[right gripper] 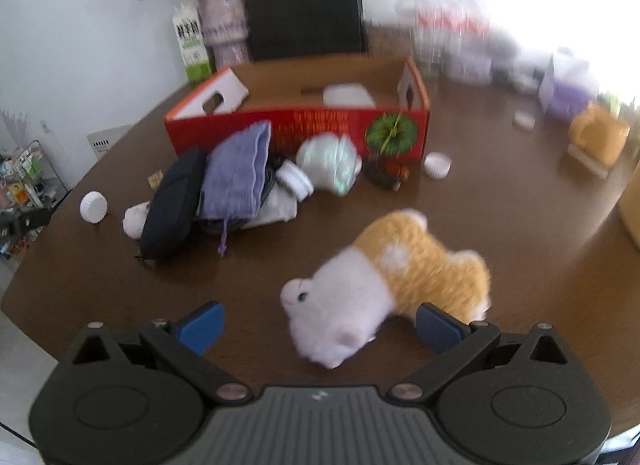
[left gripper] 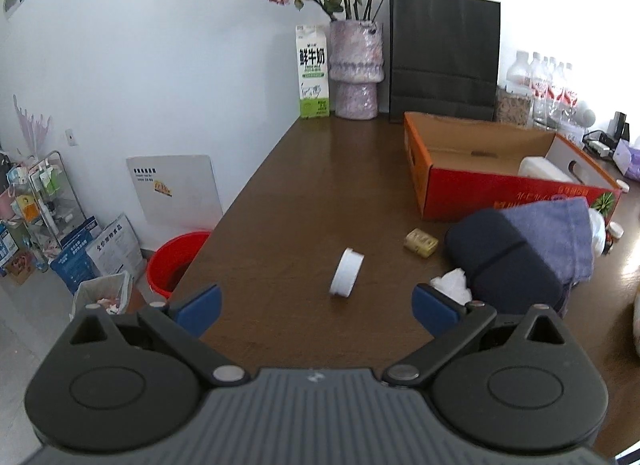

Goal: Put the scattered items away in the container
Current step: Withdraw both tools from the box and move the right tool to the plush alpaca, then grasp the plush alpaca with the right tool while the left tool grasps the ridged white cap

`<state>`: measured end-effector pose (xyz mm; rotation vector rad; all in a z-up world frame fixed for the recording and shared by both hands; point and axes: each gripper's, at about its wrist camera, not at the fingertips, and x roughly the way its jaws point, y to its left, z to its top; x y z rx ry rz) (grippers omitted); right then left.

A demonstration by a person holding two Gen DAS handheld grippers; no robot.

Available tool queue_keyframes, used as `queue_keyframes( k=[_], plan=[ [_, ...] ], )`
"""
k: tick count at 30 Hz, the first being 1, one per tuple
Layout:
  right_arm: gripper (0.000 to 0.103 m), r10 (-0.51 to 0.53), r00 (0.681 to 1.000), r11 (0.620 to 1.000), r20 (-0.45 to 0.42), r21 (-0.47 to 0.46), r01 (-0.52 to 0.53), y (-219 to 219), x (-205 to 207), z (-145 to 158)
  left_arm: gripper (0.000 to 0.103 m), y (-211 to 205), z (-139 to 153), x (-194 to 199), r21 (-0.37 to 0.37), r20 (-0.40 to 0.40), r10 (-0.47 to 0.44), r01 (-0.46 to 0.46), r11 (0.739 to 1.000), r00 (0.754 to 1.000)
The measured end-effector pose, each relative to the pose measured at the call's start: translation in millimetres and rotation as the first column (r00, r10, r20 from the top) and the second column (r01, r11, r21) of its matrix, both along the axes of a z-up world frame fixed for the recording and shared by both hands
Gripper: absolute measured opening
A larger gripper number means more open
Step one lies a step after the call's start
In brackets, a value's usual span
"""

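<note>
The left gripper (left gripper: pixel 316 311) gapes wide and empty above the white round lid (left gripper: pixel 346 272). The right gripper (right gripper: pixel 318 327), equally spread, holds nothing, its fingers flanking the orange-and-white plush toy (right gripper: pixel 384 285).

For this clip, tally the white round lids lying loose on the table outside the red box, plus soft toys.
White round lids: 4
Soft toys: 1
Total: 5

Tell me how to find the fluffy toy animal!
Start at the red cardboard box on the brown table. Come towards the right gripper: the plush toy lies between its open fingers. It alone is furry, white and orange.
</note>
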<state>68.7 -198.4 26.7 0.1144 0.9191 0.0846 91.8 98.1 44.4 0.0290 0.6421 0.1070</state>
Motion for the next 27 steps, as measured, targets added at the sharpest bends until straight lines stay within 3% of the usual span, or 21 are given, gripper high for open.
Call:
queue_keyframes(
  k=[2,9,16,21,24,27],
  plan=[
    [0.096,-0.021,0.999,1.000,-0.046,0.017,0.022,0.0,13.2,-4.8,0.103,5.5,-5.1,0.4,-0.004,-0.010,0.001,-0.001,1.000,1.000],
    [0.093,-0.121,0.979,0.992,-0.162,0.009,0.124,-9.7,65.4,-22.1,0.103,25.7,-14.8,5.6,-0.033,-0.034,0.017,-0.018,0.999,0.999],
    [0.085,-0.121,0.975,0.992,-0.188,-0.051,0.113,-10.7,96.2,-29.2,0.103,31.5,-19.5,32.6,-0.017,-0.061,0.023,-0.024,1.000,0.998],
    [0.068,-0.090,0.981,0.994,-0.173,-0.075,0.078,-7.5,108.4,-30.6,0.103,23.8,-25.7,58.9,-0.011,-0.091,0.011,-0.013,1.000,0.996],
    [0.048,-0.078,0.986,0.995,-0.145,-0.069,0.068,-8.6,112.3,-28.1,0.103,18.6,-28.2,72.8,-0.006,-0.099,0.004,-0.005,1.000,0.995],
    [0.047,-0.060,0.990,0.997,-0.126,-0.062,0.052,-8.3,113.7,-29.0,0.103,12.1,-32.9,86.3,0.001,-0.113,-0.013,0.013,1.000,0.994]
  ],
)
